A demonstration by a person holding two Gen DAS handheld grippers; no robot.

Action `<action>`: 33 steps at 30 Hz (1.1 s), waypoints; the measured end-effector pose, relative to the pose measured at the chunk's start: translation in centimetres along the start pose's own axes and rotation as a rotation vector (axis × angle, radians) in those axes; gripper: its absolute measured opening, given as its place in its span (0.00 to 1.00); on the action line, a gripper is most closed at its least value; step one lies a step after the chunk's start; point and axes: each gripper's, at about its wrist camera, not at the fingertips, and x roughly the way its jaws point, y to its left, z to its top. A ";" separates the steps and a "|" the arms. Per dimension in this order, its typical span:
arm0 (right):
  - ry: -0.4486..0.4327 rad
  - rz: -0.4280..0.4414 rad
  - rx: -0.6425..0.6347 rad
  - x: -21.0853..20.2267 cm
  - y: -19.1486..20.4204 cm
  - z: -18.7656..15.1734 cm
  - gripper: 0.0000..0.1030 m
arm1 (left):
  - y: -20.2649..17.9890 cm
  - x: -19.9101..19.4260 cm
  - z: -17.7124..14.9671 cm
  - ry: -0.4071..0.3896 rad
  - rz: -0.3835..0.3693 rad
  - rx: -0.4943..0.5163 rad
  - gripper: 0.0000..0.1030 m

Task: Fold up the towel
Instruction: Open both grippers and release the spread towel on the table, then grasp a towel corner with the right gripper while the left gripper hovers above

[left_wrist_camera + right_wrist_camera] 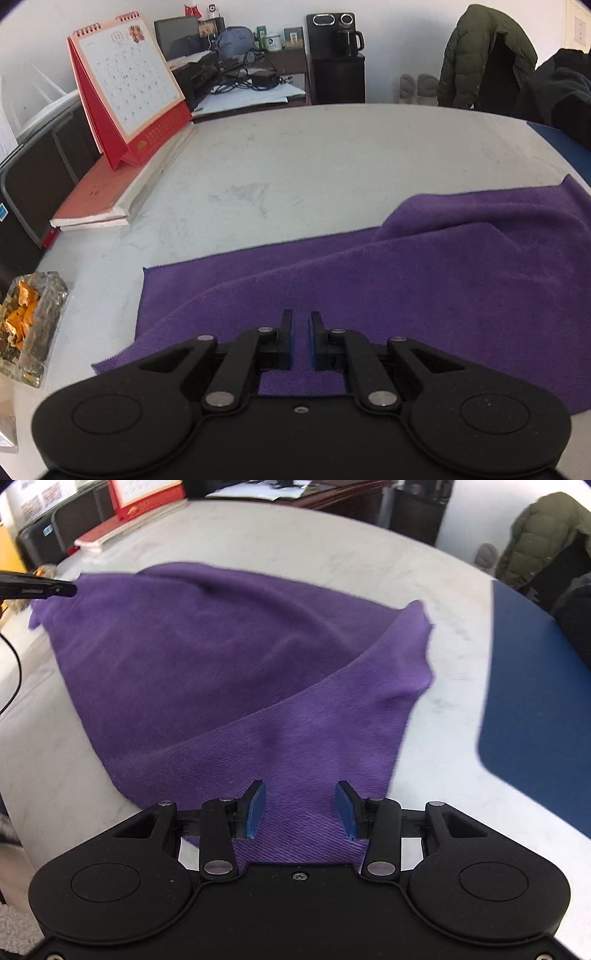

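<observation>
Purple towel (207, 672) rumpled on grey table (280, 177); calendar (129, 81) probably at edge.

Both wrist views look forward over their claws, low and close above the surface (295, 166), sharing the purple towel (406, 280) ahead.

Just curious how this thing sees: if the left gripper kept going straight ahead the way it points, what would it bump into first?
Most likely the purple towel: the left gripper points low across it, with cloth directly ahead. Depth is hard to judge.
</observation>
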 end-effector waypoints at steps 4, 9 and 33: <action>0.012 0.012 -0.018 -0.7 -0.1 -0.9 0.40 | -0.4 -0.4 -2.4 0.071 -0.004 -0.021 0.06; 0.075 0.035 -0.055 -2.0 -0.6 -2.0 0.41 | -0.4 -2.3 -4.4 0.111 -0.036 -0.083 0.06; -0.230 0.443 -0.505 -2.1 16.0 27.1 0.54 | 3.1 -1.7 -4.6 0.032 -0.099 -0.301 0.08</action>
